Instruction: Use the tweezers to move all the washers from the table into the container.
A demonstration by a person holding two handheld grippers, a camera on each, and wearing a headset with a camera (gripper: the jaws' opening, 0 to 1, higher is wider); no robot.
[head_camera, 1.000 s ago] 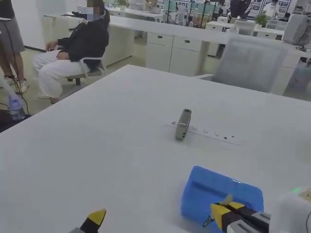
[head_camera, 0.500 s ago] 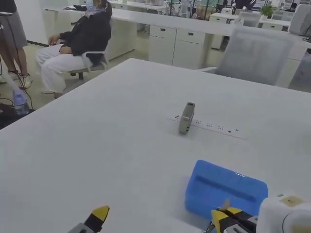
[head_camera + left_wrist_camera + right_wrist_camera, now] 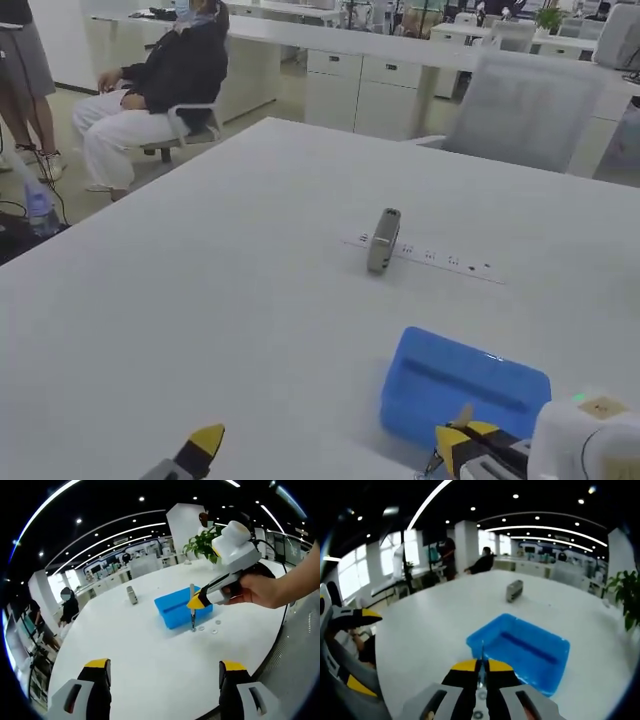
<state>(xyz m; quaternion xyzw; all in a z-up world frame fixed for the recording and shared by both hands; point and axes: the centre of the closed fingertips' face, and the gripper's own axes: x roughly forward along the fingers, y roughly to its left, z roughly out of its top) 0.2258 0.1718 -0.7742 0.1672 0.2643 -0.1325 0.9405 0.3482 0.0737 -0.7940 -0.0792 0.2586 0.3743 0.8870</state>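
Now gripping the tweezers (image 3: 193, 620) upright in the right gripper (image 3: 196, 602), jaws pressed tight on them, just beside the near wall of the blue container (image 3: 175, 611). Touching or nearly touching the white table (image 3: 140, 650) with the tips, at the container's foot; cannot tell which. Seeing three washers (image 3: 214, 631) flat on the table just beside the container, near those tips. Holding the left gripper (image 3: 165, 667) well apart from the container, jaws spread wide over bare table. Beyond the container, noting a small grey device (image 3: 383, 240) standing on the table.
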